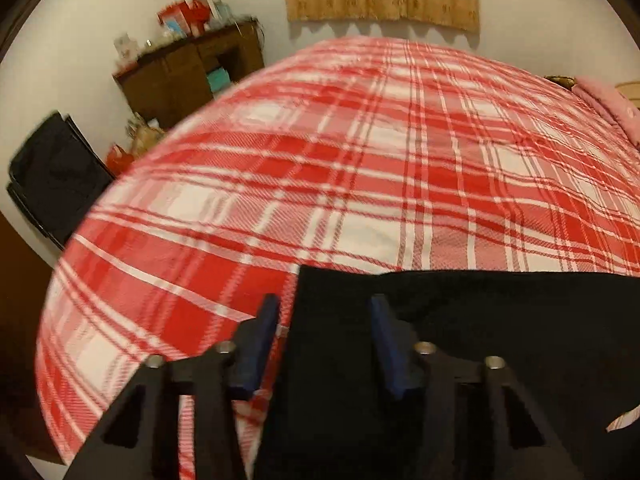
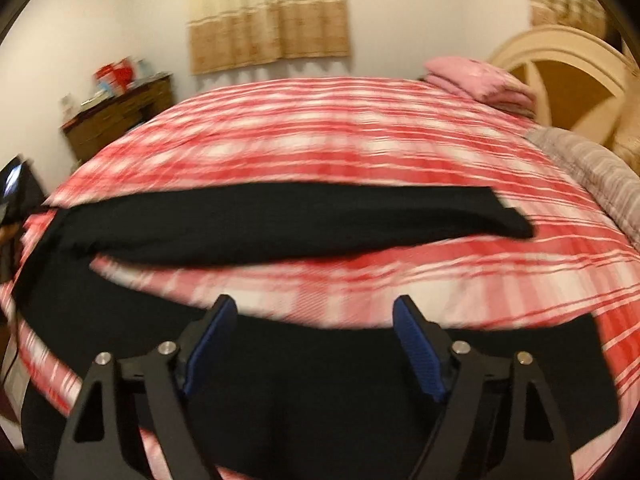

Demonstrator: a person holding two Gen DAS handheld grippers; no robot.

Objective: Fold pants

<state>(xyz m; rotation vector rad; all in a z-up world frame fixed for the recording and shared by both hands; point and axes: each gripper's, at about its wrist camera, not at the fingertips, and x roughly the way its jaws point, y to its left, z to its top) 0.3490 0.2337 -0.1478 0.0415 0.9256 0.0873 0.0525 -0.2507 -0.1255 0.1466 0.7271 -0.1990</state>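
Note:
Black pants lie spread on a bed with a red and white plaid cover. In the right wrist view one leg stretches across the bed to the right and the other part lies under my right gripper, which is open and empty above the cloth. In the left wrist view the pants fill the lower right, with a straight left edge. My left gripper is open, its jaws either side of that edge, just above the plaid cover.
A dark wooden dresser with clutter stands by the far wall. A black bag sits left of the bed. Folded pink bedding and a grey blanket lie at the right, by a cream headboard.

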